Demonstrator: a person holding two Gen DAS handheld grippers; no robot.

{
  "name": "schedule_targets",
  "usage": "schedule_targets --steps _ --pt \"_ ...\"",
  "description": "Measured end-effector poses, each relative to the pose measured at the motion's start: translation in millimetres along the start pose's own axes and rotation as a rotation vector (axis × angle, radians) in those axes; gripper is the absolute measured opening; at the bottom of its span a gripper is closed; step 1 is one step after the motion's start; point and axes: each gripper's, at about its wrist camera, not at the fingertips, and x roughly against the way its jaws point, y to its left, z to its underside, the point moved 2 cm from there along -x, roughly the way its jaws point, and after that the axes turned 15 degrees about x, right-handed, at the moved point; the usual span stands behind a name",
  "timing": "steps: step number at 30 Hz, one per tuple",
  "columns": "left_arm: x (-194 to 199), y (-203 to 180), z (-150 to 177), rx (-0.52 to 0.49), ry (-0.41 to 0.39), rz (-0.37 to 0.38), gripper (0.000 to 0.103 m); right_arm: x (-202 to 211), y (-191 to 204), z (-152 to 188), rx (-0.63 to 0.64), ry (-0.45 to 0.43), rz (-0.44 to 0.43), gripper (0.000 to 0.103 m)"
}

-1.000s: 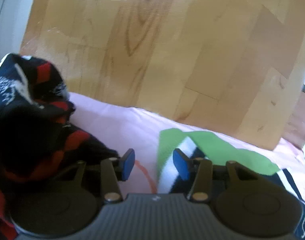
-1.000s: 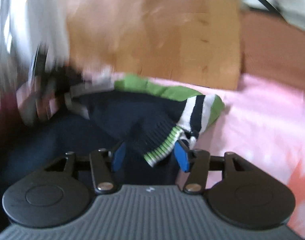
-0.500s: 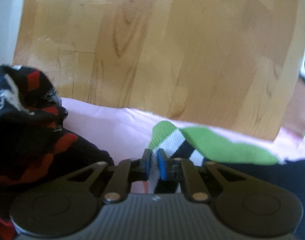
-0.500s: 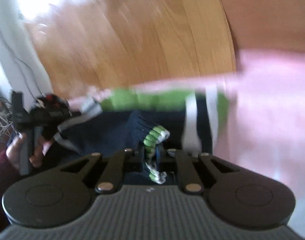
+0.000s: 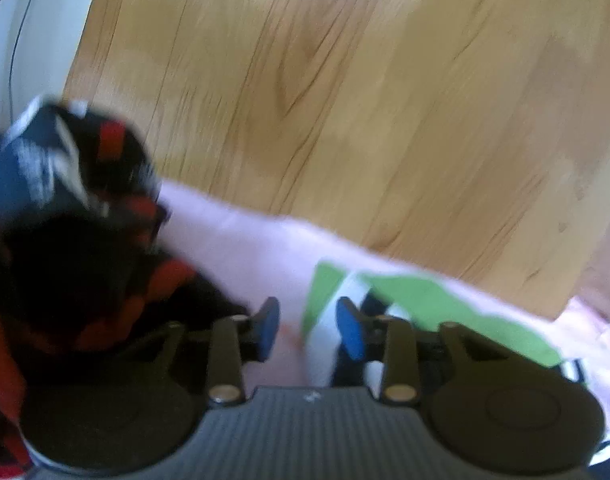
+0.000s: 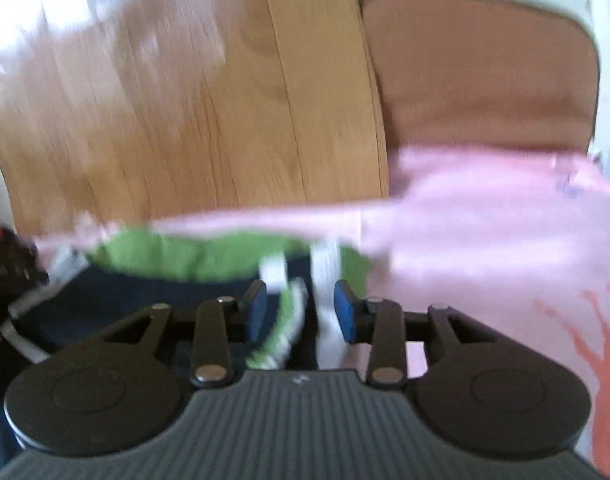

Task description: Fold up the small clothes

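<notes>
Left wrist view first: the left gripper [image 5: 308, 330] has just been opening, and its 2 blue pads [image 5: 267, 330] now stand apart at a moderate gap. The white and green end of the striped garment [image 5: 433, 308] lies between them, closer to the right-hand pad; the blur keeps me from telling whether that pad brushes it, but nothing is pinched. The garment runs off to the right, green band on top, dark navy underneath, lying on a pale pink cloth [image 5: 233, 240]. To the left sits a bunched black and red garment [image 5: 77, 216], touching the pink cloth's edge. Beyond everything, the wooden tabletop [image 5: 345, 100] fills the upper frame.

Over to the right wrist view, and it is heavily smeared. The right gripper [image 6: 301, 314] has also just been opening, its jaws now parted at a middling width. A ribbed green and white cuff [image 6: 283, 332] of the same striped garment [image 6: 193, 256] hangs loose in the gap, clear of the pad [image 6: 257, 314] on the left, with a white stripe near the other pad. The navy body spreads left, the green band along its far edge. The pink cloth [image 6: 485, 240] stretches right, carrying an orange print [image 6: 601, 364]. Behind it, the wooden tabletop [image 6: 185, 120] and a brown chair seat [image 6: 485, 80].
</notes>
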Motion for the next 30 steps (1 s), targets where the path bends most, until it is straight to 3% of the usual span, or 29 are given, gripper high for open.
schedule_targets --steps 1,4,7,8,9,12,14,16,18,20,22,23,26,28,30 --pt "5.2 -3.8 1.2 -0.016 -0.016 0.026 0.048 3.7 5.7 -4.9 0.009 -0.027 -0.01 0.042" --pt "2.5 -17.9 10.6 -0.103 0.02 0.06 0.053 3.3 21.5 -11.1 0.024 -0.054 -0.124 0.041" --pt "-25.2 -22.1 23.6 -0.195 0.138 -0.051 0.056 -25.8 24.9 8.7 -0.006 0.06 -0.159 0.04" --pt "-28.1 -21.1 22.4 -0.189 0.153 -0.054 0.057 -35.2 22.7 21.6 -0.027 0.107 -0.152 0.036" --pt "-27.4 -18.5 20.3 -0.171 0.145 -0.044 0.059 -35.4 13.7 28.4 -0.083 0.06 -0.18 0.031" --pt "-28.8 -13.6 15.9 -0.149 0.152 -0.042 0.062 -35.1 -13.5 38.4 -0.275 0.047 -0.219 0.013" --pt "-31.7 -14.5 15.2 -0.158 0.146 -0.056 0.064 -35.0 -22.7 43.9 -0.373 0.033 -0.244 0.012" --pt "-35.8 -15.0 14.4 -0.159 0.144 -0.062 0.066 -28.7 -23.3 43.3 -0.388 0.024 -0.222 0.017" --pt "-33.8 -17.0 15.2 -0.159 0.144 -0.063 0.066 -20.9 -9.5 24.0 -0.296 0.005 -0.167 0.024" --pt "-32.5 -17.8 16.2 -0.162 0.145 -0.062 0.067 -23.0 7.8 -5.4 -0.156 -0.031 -0.176 0.028" --pt "-27.5 -16.4 18.6 -0.159 0.145 -0.059 0.067 -44.3 26.9 -36.3 -0.015 -0.025 -0.183 0.041" --pt "-27.4 -15.8 18.2 -0.157 0.146 -0.057 0.067 -60.7 34.6 -48.3 0.044 -0.002 -0.175 0.046" --pt "-27.4 -15.4 18.2 -0.155 0.148 -0.053 0.068 -127.5 41.9 -70.0 0.096 0.131 -0.158 0.047" --pt "-27.1 -14.8 17.7 -0.152 0.149 -0.049 0.069 -163.7 41.6 -69.2 0.092 0.227 -0.197 0.054" --pt "-27.5 -15.2 18.0 -0.151 0.15 -0.047 0.07 -190.0 49.4 -59.9 0.1 0.325 -0.214 0.051"
